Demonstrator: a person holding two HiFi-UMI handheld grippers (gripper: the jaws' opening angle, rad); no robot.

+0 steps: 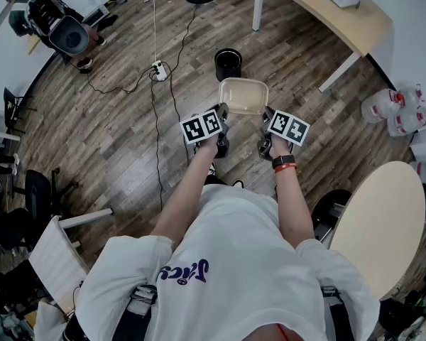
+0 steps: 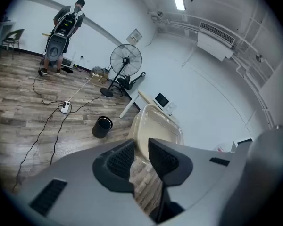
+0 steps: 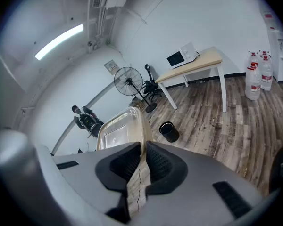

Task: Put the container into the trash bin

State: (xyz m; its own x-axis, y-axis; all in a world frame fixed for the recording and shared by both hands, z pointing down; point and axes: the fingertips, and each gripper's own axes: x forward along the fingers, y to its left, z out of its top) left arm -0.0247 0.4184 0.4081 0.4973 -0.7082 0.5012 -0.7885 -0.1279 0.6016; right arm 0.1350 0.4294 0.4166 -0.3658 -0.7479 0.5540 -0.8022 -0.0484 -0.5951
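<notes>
A pale, translucent plastic container (image 1: 243,94) hangs in the air between my two grippers, above the wooden floor. My left gripper (image 1: 222,110) has the container's left rim between its jaws, and my right gripper (image 1: 268,114) is shut on the right rim. In the left gripper view the container (image 2: 158,126) rises edge-on from between the dark pads (image 2: 166,160). The right gripper view shows the container (image 3: 120,128) pinched tightly at the jaws of the right gripper (image 3: 144,157). A black round trash bin (image 1: 228,63) stands on the floor just beyond the container, open at the top.
A white power strip with a cable (image 1: 158,69) lies left of the bin. A light wooden table (image 1: 326,13) stands at the back right, and water bottles (image 1: 401,112) sit at the right. A round table (image 1: 383,226) is near my right side. A person (image 2: 63,27) stands far off.
</notes>
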